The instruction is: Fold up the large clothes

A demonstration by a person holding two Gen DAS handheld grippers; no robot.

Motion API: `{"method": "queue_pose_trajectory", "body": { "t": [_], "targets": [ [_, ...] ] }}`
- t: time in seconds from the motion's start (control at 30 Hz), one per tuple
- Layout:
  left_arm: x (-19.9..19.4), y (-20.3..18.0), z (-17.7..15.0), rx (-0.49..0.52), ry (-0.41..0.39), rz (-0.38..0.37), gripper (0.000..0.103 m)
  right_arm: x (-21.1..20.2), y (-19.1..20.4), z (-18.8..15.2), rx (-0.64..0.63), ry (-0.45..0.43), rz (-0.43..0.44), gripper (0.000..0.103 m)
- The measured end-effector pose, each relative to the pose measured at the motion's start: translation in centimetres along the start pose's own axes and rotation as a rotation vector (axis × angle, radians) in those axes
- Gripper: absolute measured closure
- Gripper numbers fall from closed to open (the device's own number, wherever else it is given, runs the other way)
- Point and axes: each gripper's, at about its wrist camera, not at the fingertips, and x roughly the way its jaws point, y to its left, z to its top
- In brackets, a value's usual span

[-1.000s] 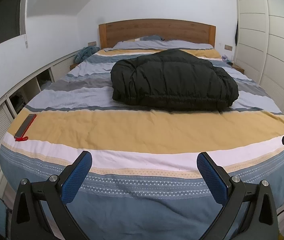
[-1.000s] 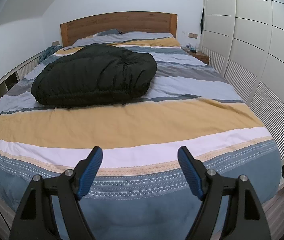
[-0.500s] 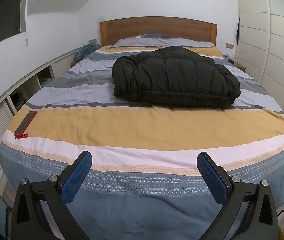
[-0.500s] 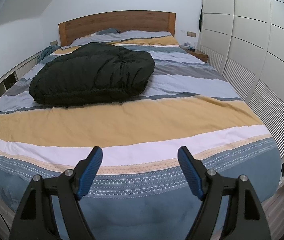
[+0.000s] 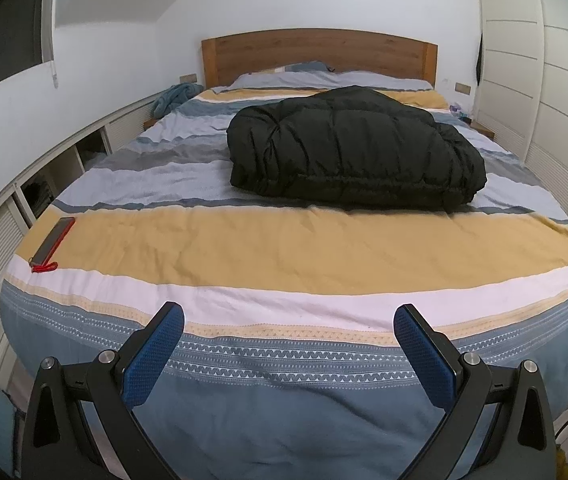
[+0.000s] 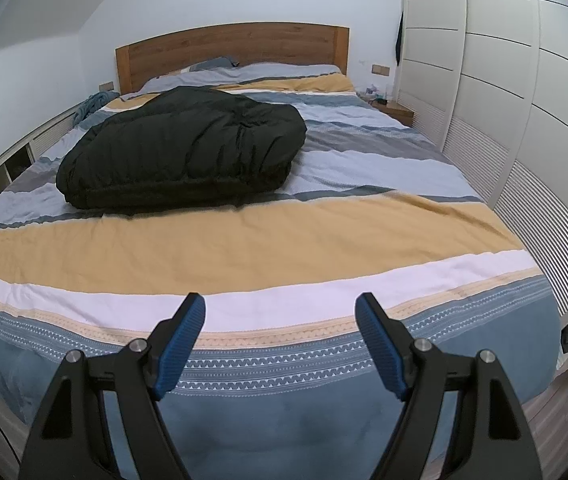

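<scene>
Both grippers were held over the foot of the bed. The left gripper (image 5: 288, 322) had its blue-padded jaws wide apart with nothing between them. The right gripper (image 6: 279, 312) likewise stood with jaws apart and empty. A black part at the right edge of the left wrist view appeared to belong to the other gripper.

The striped duvet cover (image 5: 284, 256) covered the whole bed: a blue patterned band at the foot, then white, then a broad yellow band, then grey and pale blue stripes toward the head. The surface lay mostly flat with light creasing. A phone in a red case (image 5: 53, 243) lay on the yellow band at the bed's left edge.

The black puffer jacket (image 5: 354, 150) lay folded into a thick bundle across the grey and pale blue stripes, past the yellow band and well apart from both grippers.

Beyond it were the pillows (image 5: 324, 78) and a wooden headboard (image 5: 318, 54) against a white wall. A blue cloth (image 5: 173, 98) sat heaped on the low shelving unit (image 5: 43, 184) at left. White wardrobe doors (image 6: 496, 92) lined the right side, with a small bedside table (image 6: 398, 112) beside them.
</scene>
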Motion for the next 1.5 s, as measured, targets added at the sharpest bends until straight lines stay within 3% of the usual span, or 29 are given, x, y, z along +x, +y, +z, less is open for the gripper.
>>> {"method": "queue_pose_trajectory", "body": {
  "t": [1.5],
  "targets": [
    [0.73,0.49,-0.56,-0.012,0.031,-0.015,0.001,0.23,0.00,-0.35,-0.034,0.002,-0.015,0.026]
  ]
}}
